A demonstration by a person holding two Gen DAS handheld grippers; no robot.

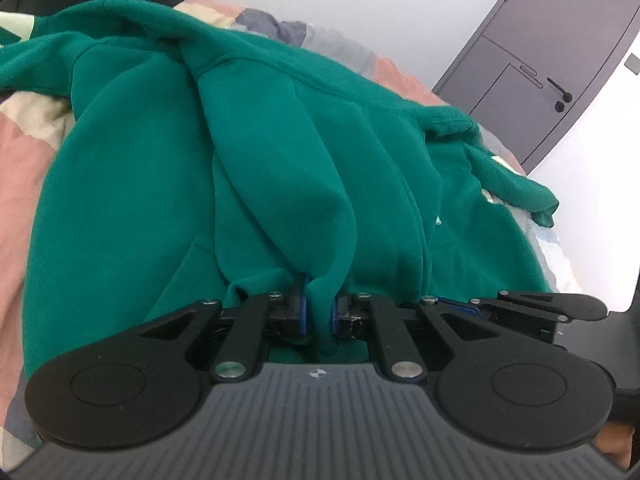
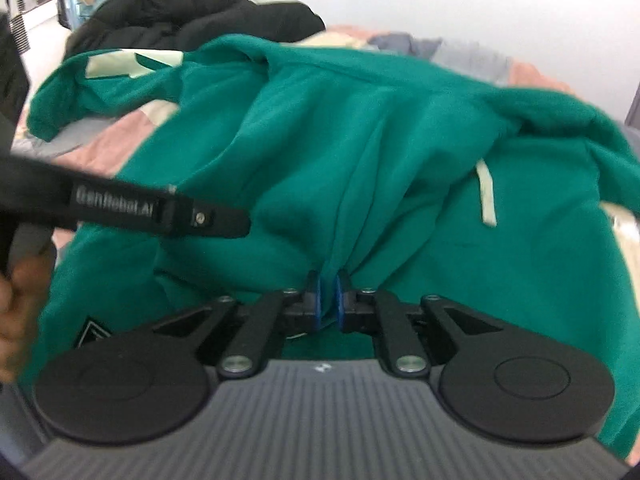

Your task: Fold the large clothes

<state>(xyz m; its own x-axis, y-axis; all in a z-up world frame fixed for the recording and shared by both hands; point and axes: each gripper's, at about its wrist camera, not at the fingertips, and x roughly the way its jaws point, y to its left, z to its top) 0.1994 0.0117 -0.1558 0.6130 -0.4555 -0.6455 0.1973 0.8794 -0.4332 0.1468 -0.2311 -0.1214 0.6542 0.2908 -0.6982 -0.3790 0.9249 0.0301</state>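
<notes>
Both grippers were clamped on the green hoodie (image 1: 280, 152): the left gripper (image 1: 316, 314) and the right gripper (image 2: 327, 300) each pinched a gathered ridge of its near edge, while the rest lay rumpled across the patchwork bedspread (image 1: 24, 152), with a black garment (image 2: 192, 12) at the far side. To fold well, I judged both should lift together, keeping the edge taut and level. On the left gripper's arm "GenRobot.AI" (image 2: 114, 205) was readable, though blurred; a small patch (image 2: 90, 332) was not legible.

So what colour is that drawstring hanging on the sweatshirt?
Pale mint, almost white; the drawstring shows best in the right wrist view.
</notes>
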